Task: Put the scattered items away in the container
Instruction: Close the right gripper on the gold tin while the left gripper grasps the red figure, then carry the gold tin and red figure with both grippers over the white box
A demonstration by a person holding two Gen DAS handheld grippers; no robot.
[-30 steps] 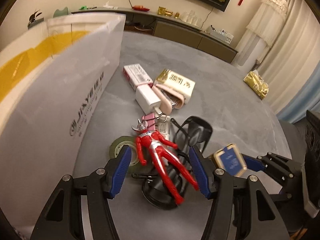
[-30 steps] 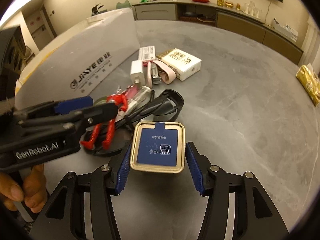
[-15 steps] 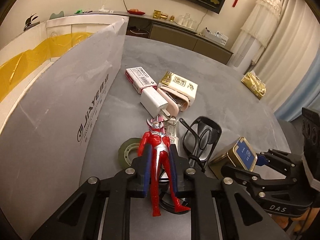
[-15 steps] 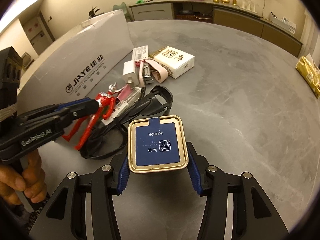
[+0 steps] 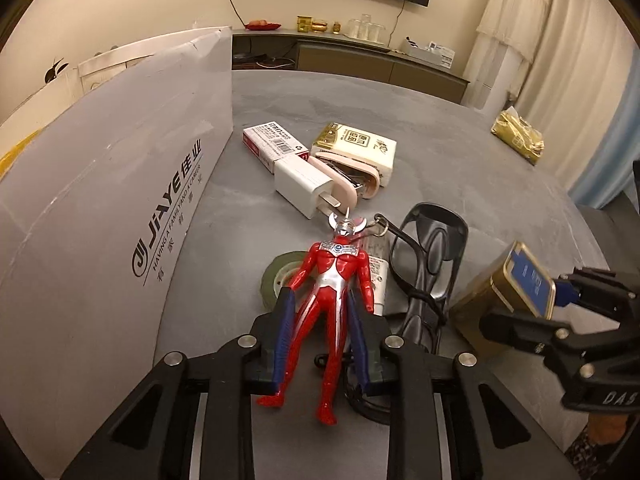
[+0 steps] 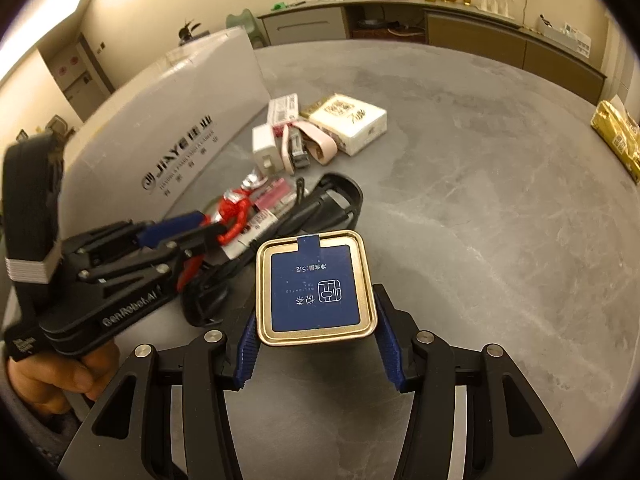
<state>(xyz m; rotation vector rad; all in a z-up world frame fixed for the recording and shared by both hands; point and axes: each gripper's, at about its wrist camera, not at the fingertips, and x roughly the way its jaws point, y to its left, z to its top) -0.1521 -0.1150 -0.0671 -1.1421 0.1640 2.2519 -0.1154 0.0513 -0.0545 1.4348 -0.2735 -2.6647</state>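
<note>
My left gripper (image 5: pixel 322 312) is shut on the legs of a red and silver toy figure (image 5: pixel 332 280), lifted above the grey table (image 5: pixel 460 148). In the right wrist view that figure (image 6: pixel 236 210) shows between the left gripper's fingers (image 6: pixel 168 228). My right gripper (image 6: pixel 316 334) is shut on a gold tin with a blue label (image 6: pixel 316 290), held off the table; the same tin (image 5: pixel 508 284) appears at the right of the left wrist view. The white cardboard box (image 5: pixel 108 208) stands at the left, its inside hidden.
On the table lie a tape roll (image 5: pixel 280 276), black glasses (image 5: pixel 432 256), a white charger (image 5: pixel 302 184), a pink stapler (image 5: pixel 348 178), a red and white box (image 5: pixel 274 144), a tissue pack (image 5: pixel 360 144) and a gold packet (image 5: pixel 518 140). A hand (image 6: pixel 52 380) holds the left gripper.
The left gripper shut on the toy figure and lifted it. The right gripper shut on the gold tin and raised it off the table.
</note>
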